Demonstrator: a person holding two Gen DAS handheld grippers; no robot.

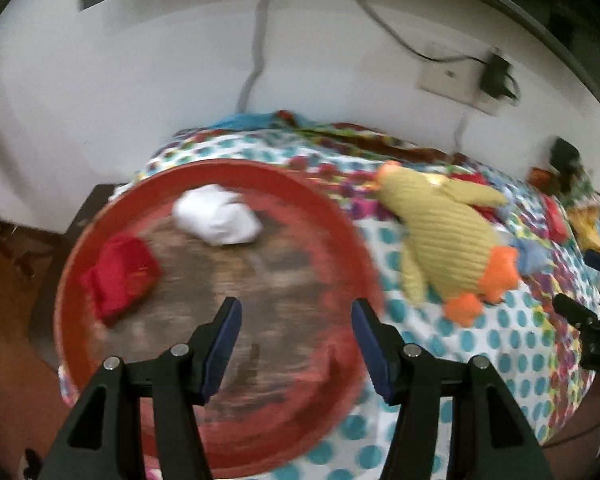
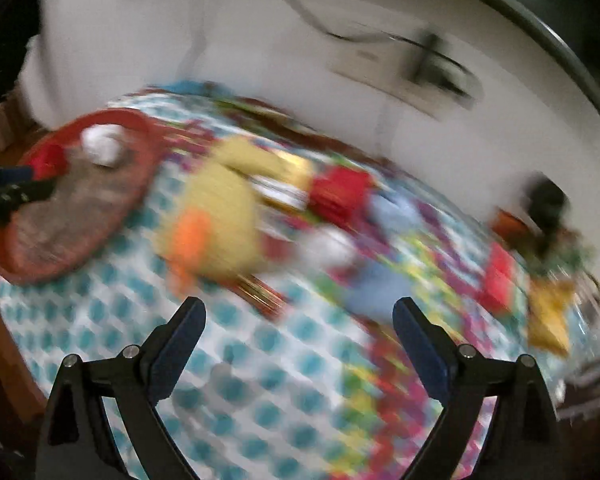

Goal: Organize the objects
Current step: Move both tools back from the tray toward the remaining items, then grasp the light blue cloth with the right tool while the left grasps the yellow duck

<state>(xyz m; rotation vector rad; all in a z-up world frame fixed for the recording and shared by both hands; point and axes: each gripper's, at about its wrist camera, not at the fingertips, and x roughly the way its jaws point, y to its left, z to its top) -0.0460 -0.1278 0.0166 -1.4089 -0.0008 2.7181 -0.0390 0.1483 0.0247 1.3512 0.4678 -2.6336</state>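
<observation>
Wall [image 1: 140, 80]: it is filling the upper half of both views, with a socket plate [image 1: 452, 78] and a black plug at upper right of the left wrist view.
Polka-dot cloth [image 1: 520, 344]: it is covering the table; you are seeing its near edge curving down along the lower right of the left wrist view, and bare dotted cloth lying open at lower centre of the right wrist view.
Red tray [image 1: 332, 216]: it is sitting at centre left of the left wrist view, its left rim overhanging the cloth's left edge above the brown floor; in the right wrist view it is at upper left.
Yellow plush duck [image 1: 440, 236]: it is lying on the cloth just right of the tray's rim, orange feet toward you.
White wad [image 1: 216, 216]: it is resting inside the tray, toward the far side.
Red pouch [image 1: 120, 276]: it is lying inside the tray, at its left.
Small clutter [image 2: 340, 194]: red, blue and yellow items are lying at centre and right of the right wrist view, too blurred to name.
Left gripper [image 1: 296, 344]: you are holding it wide apart over the tray's near part, gripping nothing.
Right gripper [image 2: 300, 340]: you are holding it spread wide over bare cloth, gripping nothing.
</observation>
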